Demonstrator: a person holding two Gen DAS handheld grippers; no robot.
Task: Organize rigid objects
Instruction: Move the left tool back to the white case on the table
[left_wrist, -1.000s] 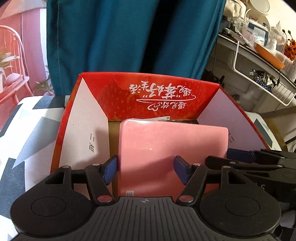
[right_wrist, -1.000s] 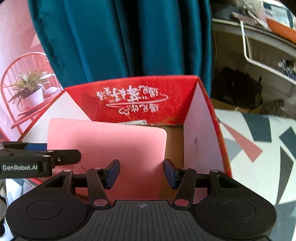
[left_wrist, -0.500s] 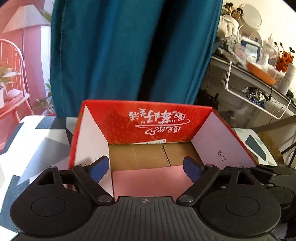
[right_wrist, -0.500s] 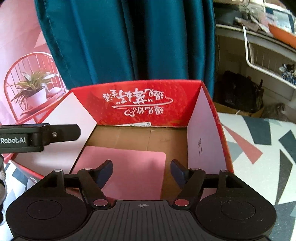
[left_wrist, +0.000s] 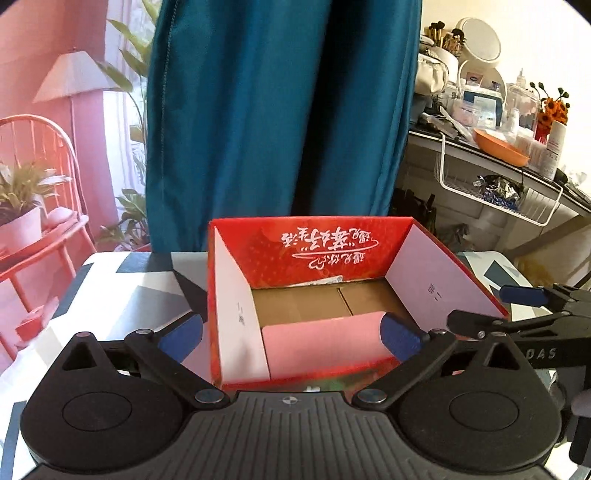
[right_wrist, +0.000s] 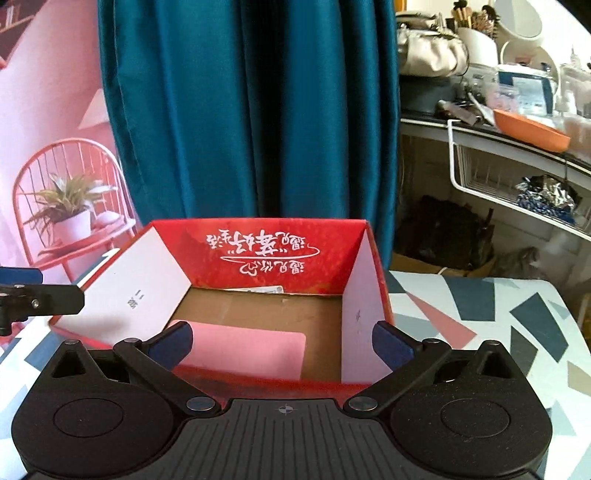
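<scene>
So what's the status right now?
Left gripper and right gripper open, jaws just widened, empty. Pink board flat in red box. Nothing in the way.

White upside-down Chinese script on the red box's (right_wrist: 258, 254) inner wall; characters illegible.

Pink board (left_wrist: 321, 341) released, now flat in red box (left_wrist: 447, 269); both tools opened, withdrawn.
</scene>
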